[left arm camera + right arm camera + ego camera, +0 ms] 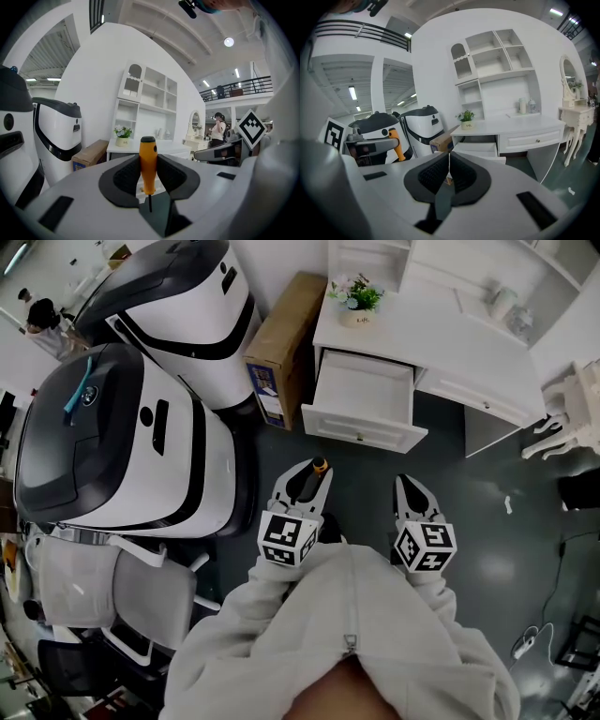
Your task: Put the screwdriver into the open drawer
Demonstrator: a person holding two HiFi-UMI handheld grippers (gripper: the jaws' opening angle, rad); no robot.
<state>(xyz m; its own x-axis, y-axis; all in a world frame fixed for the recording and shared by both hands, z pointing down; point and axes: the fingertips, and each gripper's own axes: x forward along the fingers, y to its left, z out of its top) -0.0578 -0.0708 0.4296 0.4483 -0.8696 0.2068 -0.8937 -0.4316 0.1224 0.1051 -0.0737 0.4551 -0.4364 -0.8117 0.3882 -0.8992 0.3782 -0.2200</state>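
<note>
My left gripper [309, 480] is shut on the screwdriver [147, 165], whose orange handle with a black cap stands upright between the pads, its thin shaft pointing down. The handle also shows in the head view as the screwdriver [320, 466] and in the right gripper view as the screwdriver [396, 144]. The right gripper [413, 491] is shut with nothing between its pads [449, 174]. The open white drawer [364, 396] juts out of the white desk [441, 329] just ahead of both grippers; the drawer [477, 149] looks bare inside.
Two big white-and-black machines [122, 442] stand on the left. A cardboard box [281, 343] leans between them and the desk. A potted plant [357, 298] sits on the desk. A grey office chair [103, 592] is at lower left. The dark floor [506, 540] spreads to the right.
</note>
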